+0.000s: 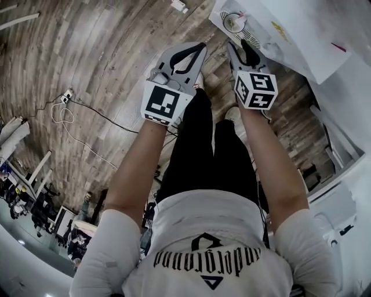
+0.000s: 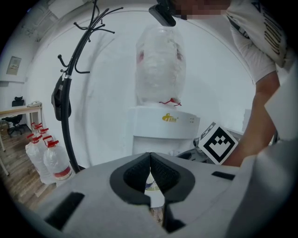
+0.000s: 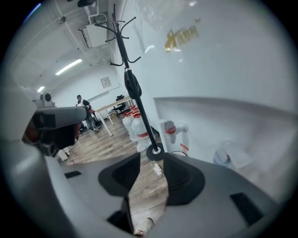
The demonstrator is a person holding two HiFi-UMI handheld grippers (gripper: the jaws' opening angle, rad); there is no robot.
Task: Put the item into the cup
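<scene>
Head view: left gripper (image 1: 200,47) pinched shut on nothing, right gripper (image 1: 242,47) spread wide, only floor (image 3: 146,195) between its jaws. Held up short of the cup (image 1: 235,22) on the white sheet (image 1: 301,29); item (image 1: 241,14) apparently the pinkish bit at its rim, already in, hence empty jaws.

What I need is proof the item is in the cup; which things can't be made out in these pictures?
- Round white-rimmed cup, head view: too small and near the top edge; its contents cannot be told.
- White paper sheet under it: cut off by the top edge.
- Left gripper view: the left tool has a grey body that hides whatever lies below; no cup shows.
- Right gripper view: pale rounded thing at the right, too blurred to name.
</scene>
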